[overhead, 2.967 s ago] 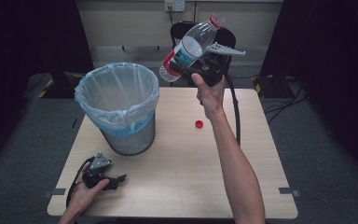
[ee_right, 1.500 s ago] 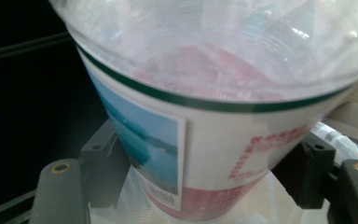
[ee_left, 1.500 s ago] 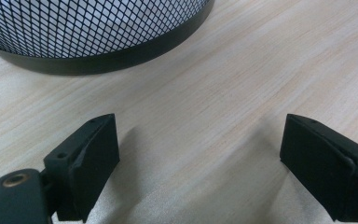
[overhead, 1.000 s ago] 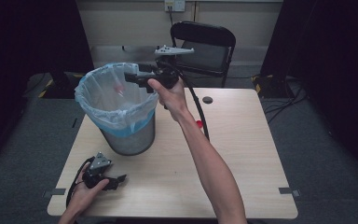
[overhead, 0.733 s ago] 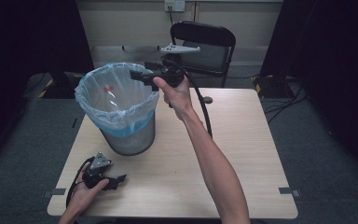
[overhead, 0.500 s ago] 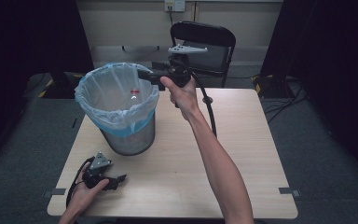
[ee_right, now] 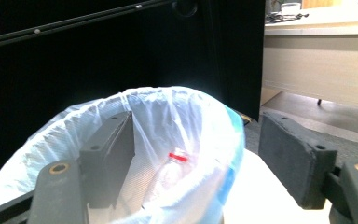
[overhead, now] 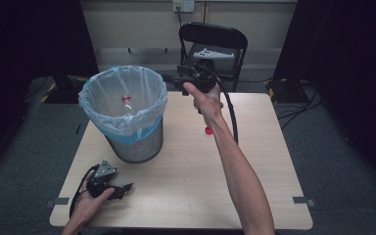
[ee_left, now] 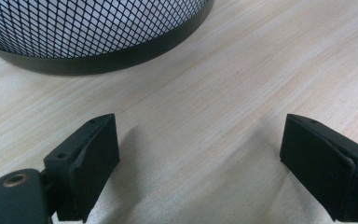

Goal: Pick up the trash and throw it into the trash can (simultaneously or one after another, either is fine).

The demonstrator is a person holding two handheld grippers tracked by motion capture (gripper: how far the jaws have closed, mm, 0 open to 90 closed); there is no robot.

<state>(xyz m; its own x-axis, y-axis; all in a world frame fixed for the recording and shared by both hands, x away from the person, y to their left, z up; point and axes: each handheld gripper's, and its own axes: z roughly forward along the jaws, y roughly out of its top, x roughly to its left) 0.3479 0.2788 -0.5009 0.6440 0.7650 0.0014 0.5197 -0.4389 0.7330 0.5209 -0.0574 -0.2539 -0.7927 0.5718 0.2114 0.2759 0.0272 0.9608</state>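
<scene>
Where the bag-lined bin (overhead: 127, 117) stands, a bottle (ee_right: 170, 172) lies inside.

A clear plastic bottle (overhead: 127, 104) with a red band at its neck lies tilted inside the black mesh wastebasket lined with a pale blue-white bag (overhead: 123, 113), upper left of the high view. A small red bottle cap (overhead: 208, 130) rests on the light wooden table (overhead: 191, 176), near centre frame, apart from the wastebasket.

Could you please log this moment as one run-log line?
right gripper: open, empty, beside bin | bottle: inside bin | left gripper: open, on table
</scene>
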